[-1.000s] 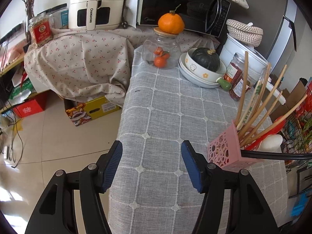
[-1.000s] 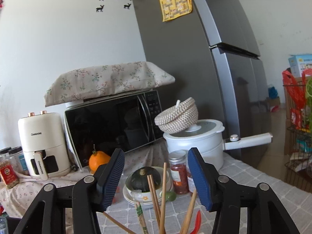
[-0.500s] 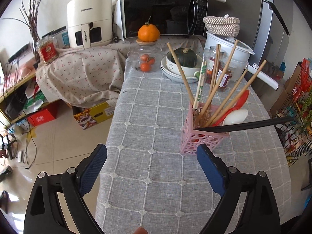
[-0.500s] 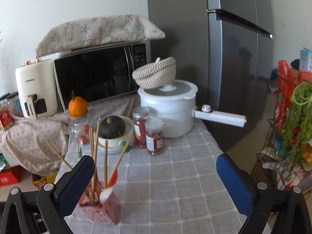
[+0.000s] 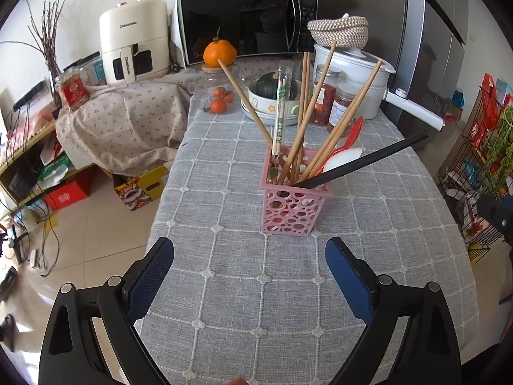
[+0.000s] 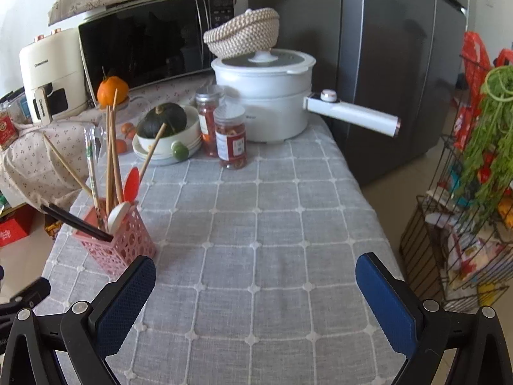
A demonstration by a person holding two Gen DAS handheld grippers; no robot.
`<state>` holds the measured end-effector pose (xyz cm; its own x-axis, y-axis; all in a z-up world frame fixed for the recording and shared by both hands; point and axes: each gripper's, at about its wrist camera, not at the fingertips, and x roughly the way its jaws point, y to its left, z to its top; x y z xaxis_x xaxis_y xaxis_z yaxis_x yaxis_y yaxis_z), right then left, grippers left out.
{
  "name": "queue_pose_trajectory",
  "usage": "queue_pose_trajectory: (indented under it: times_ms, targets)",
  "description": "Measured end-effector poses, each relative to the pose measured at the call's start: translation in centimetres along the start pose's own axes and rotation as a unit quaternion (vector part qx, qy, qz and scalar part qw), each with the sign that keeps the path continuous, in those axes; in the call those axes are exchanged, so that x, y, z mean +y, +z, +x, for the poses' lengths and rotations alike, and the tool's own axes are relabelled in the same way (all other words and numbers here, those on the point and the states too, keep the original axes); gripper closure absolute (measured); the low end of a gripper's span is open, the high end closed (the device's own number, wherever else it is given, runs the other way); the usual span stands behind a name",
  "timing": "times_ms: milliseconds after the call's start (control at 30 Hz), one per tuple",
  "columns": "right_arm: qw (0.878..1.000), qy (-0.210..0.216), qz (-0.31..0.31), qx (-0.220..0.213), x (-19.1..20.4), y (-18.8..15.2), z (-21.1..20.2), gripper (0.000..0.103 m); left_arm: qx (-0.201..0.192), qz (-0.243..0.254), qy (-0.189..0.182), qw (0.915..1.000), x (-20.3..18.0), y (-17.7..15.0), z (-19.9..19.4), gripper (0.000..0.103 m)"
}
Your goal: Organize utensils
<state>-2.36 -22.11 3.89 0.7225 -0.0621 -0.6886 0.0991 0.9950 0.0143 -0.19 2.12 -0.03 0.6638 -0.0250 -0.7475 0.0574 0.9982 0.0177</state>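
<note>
Standing upright mid-tabletop (image 5: 224, 288), the pink holder (image 5: 294, 205) fans wooden chopsticks (image 5: 304, 118) upward; black chopsticks (image 5: 362, 163) lean right.
Left tongs (image 5: 250, 268) and right tongs (image 6: 256, 284) hover level, spread wide, empty.

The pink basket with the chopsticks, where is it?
The pink basket stands on the grey tablecloth, straight ahead in the left wrist view, nearer than the bowls.

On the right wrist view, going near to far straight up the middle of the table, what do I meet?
Bare grey tablecloth → front jar of red chili → white electric pot → woven basket sitting on the pot's lid.
</note>
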Motion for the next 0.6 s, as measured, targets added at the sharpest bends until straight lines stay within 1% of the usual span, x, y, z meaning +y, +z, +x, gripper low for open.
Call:
queue_pose_trajectory:
  times_ms: [100, 300, 600]
  targets:
    - [1.0, -0.009, -0.008, 0.008, 0.1, -0.5, 0.5, 0.001, -0.004, 0.003, -0.003, 1.0, -0.7, 0.1, 0.0, 0.006]
    - [1.0, -0.003, -0.017, 0.02, 0.6, -0.7, 1.1, 0.001, -0.004, 0.014, -0.012, 0.9998, -1.7, 0.3, 0.1, 0.006]
    - [1.0, -0.002, -0.022, 0.022, 1.2, -0.6, 1.2, 0.001, -0.002, 0.007, -0.013, 0.9999, -1.5, 0.1, 0.1, 0.006]
